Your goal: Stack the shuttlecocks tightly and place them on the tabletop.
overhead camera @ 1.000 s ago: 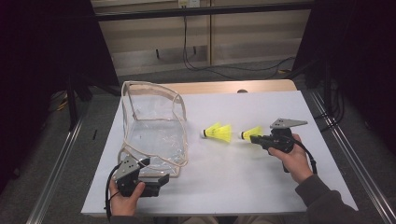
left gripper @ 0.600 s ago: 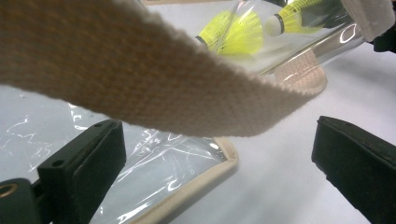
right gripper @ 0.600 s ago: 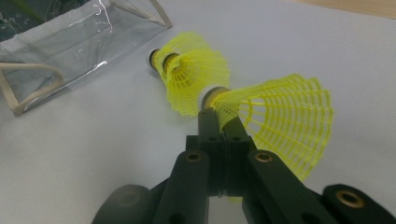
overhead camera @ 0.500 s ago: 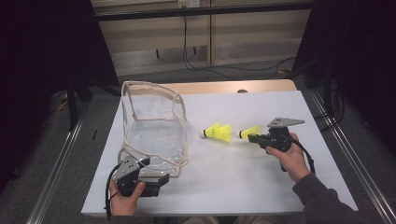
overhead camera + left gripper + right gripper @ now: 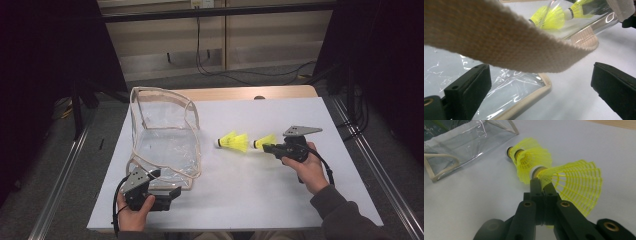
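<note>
Just beside the right tool's (image 5: 543, 185) shuttlecock (image 5: 574, 182) lies another shuttlecock (image 5: 529, 157).

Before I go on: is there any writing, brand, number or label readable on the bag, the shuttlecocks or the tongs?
None can be read in these views.
Clear bag: plain plastic with blank cream webbing trim.
Held shuttlecock: plain yellow skirt, no print.
Second shuttlecock: dark band at the cork, no lettering legible.
Right tongs and left tongs: plain black, unmarked.
White table cover: blank.
</note>
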Action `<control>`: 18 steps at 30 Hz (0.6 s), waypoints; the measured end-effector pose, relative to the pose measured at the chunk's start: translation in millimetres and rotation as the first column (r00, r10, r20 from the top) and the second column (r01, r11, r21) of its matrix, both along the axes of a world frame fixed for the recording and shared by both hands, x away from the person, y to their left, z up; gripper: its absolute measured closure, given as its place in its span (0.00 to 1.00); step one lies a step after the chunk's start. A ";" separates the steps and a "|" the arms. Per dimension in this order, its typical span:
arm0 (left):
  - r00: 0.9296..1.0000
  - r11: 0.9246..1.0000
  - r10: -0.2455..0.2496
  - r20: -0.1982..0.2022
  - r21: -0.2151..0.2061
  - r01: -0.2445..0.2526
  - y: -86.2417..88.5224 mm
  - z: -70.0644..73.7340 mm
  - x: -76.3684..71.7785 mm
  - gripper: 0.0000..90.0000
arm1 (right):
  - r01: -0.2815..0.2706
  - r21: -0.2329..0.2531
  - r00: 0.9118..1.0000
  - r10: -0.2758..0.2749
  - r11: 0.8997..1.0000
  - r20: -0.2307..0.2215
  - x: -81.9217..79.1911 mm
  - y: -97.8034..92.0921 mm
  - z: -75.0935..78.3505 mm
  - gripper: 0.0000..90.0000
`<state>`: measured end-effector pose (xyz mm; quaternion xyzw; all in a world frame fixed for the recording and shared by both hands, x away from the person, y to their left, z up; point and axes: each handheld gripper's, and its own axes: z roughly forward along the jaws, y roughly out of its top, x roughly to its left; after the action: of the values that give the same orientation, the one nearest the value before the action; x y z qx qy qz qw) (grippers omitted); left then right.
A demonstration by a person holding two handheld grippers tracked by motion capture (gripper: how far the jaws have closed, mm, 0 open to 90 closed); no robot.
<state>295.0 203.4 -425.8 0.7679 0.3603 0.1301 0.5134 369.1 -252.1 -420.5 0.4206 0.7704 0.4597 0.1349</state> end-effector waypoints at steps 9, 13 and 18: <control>1.000 1.000 0.000 0.000 0.001 0.000 -0.1 0.0 0.0 0.03 | 0.000 0.007 1.000 0.000 1.000 0.001 0.9 2.1 1.0 1.00; 1.000 1.000 0.000 0.000 0.000 0.000 0.0 0.0 0.1 0.03 | 0.002 0.010 1.000 -0.002 1.000 0.003 2.0 2.8 0.4 1.00; 1.000 1.000 -0.001 0.000 -0.001 0.001 0.1 -0.1 0.2 0.03 | 0.003 0.010 1.000 -0.003 1.000 0.003 2.8 4.6 -0.3 1.00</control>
<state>295.2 203.5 -425.9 0.7678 0.3600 0.1298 0.5139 371.9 -247.5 -420.8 0.4217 0.7674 0.4640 0.1344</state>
